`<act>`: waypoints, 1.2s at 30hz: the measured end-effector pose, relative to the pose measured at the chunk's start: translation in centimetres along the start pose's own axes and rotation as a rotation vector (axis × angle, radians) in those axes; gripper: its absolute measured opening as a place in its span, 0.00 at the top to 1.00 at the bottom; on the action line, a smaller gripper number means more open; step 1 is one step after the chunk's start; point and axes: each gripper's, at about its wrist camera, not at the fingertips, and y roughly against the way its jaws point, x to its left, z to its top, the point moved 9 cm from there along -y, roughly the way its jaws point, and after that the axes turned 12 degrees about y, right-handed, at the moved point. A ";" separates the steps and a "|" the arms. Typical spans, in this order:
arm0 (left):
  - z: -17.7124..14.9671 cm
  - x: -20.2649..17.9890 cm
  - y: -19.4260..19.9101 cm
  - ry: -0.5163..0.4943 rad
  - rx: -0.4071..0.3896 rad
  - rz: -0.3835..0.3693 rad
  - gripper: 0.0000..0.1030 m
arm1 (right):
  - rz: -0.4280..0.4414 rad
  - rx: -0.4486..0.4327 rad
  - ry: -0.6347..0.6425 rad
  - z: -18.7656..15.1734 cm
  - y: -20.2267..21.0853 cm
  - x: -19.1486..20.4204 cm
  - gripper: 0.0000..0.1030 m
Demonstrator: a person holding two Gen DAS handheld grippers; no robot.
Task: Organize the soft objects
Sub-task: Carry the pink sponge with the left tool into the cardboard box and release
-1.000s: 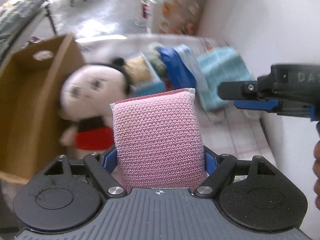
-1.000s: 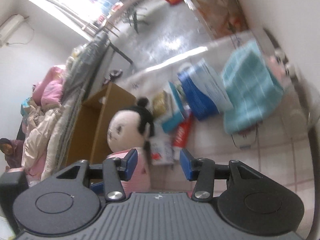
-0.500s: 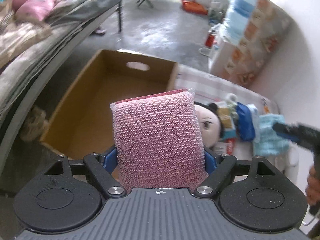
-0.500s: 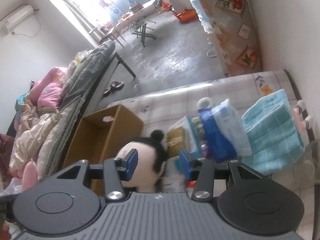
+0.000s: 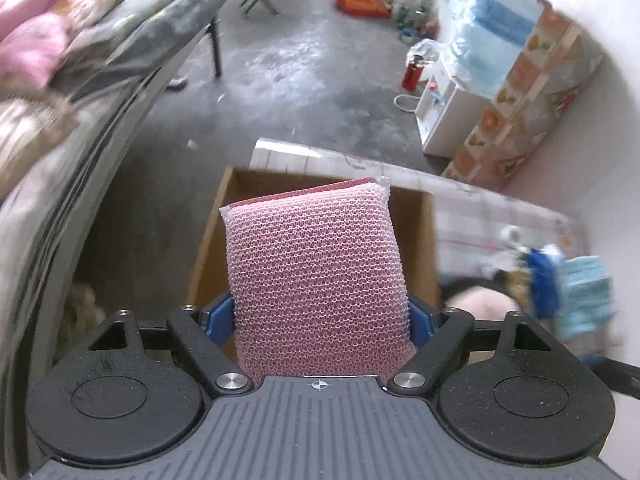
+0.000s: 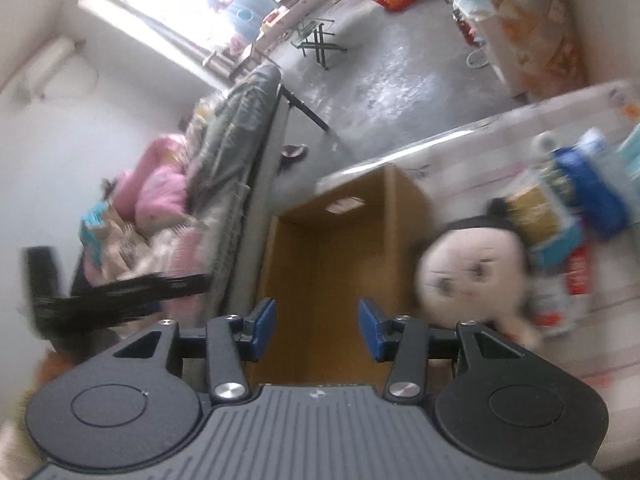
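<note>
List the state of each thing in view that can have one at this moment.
left gripper: shut on the pink mesh sponge
pink mesh sponge: held upright between the fingers, in front of the box opening
cardboard box: open-topped, nothing visible inside
right gripper: open, nothing between its fingers
plush doll: lying beside the box, outside it
teal towel: on the table, blurred

Pink mesh-netted rectangular sponge [image 5: 318,276], plain brown open cardboard box [image 6: 320,280] beneath it, black-haired cream-faced plush doll [image 6: 468,272] right of the box, folded turquoise checked towel [image 5: 586,296], blue gripper pads [image 6: 264,322].
</note>
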 end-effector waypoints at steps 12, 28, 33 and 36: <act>2.9 2.9 -23.2 -0.162 0.067 0.122 0.20 | -0.089 0.059 -0.136 -2.1 -8.7 0.2 0.53; 1.9 3.0 -29.0 -0.414 -0.063 0.378 0.04 | -0.200 0.053 -0.204 -3.9 -8.0 -3.2 0.53; 1.7 2.6 -27.3 -0.411 -0.110 0.391 0.04 | -0.195 0.039 -0.198 -3.7 -8.0 -2.8 0.52; 1.5 2.2 -26.4 -0.394 -0.114 0.349 0.05 | -0.202 0.031 -0.201 -3.8 -7.9 -2.8 0.52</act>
